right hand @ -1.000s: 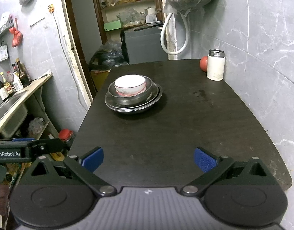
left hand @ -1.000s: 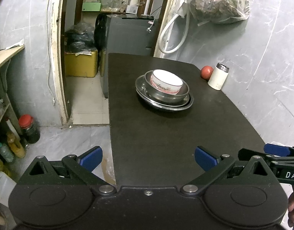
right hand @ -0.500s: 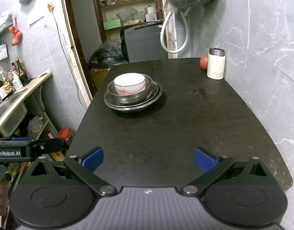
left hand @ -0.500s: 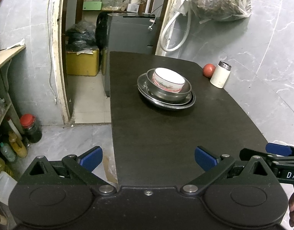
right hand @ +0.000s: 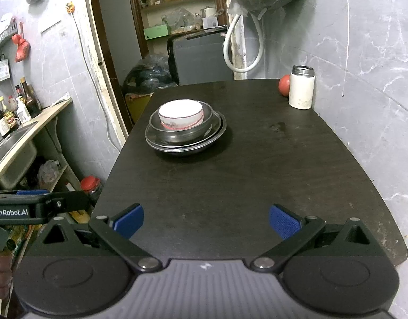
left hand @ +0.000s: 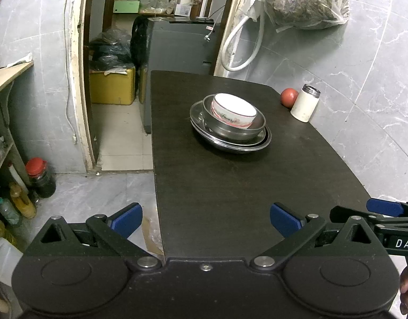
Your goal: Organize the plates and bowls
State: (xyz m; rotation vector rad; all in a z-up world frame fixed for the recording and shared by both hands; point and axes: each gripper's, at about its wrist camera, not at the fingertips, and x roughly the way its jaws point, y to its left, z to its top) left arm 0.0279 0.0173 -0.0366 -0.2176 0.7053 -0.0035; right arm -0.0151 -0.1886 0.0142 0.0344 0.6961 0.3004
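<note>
- A dark wooden table point(right hand: 257, 175) stands against a grey marble-patterned wall point(right hand: 369, 61) in a cluttered kitchen, beside an open doorway to a storeroom with shelves point(right hand: 174, 2).
- A white ceramic bowl with a red pattern band point(right hand: 181, 114) sits inside a steel bowl point(right hand: 204, 122), which rests on stacked shallow steel plates point(right hand: 185, 143); the pile stands on the far half of the table, toward its left edge as the right wrist camera sees it.
- In the left wrist view the same white bowl point(left hand: 233, 110) sits nested in the steel pile point(left hand: 230, 143) ahead and a little to the right.
- A white cylindrical flask with a metal cap point(right hand: 301, 87) stands at the far right corner by the wall, just beside a red round fruit point(right hand: 283, 85).
- The left gripper point(left hand: 206, 219) hovers over the table's near left edge, blue-padded fingers point(left hand: 127, 219) spread wide, gripping nothing.
- The right gripper point(right hand: 206, 219) hangs above the near end of the table, its blue pads point(right hand: 283, 220) likewise wide apart and empty, well short of the dishes.
- A plastic bag of dried matter point(left hand: 305, 0) hangs on the wall above a looped white hose point(left hand: 241, 45); a red-lidded jar point(left hand: 40, 178) stands on the floor.
</note>
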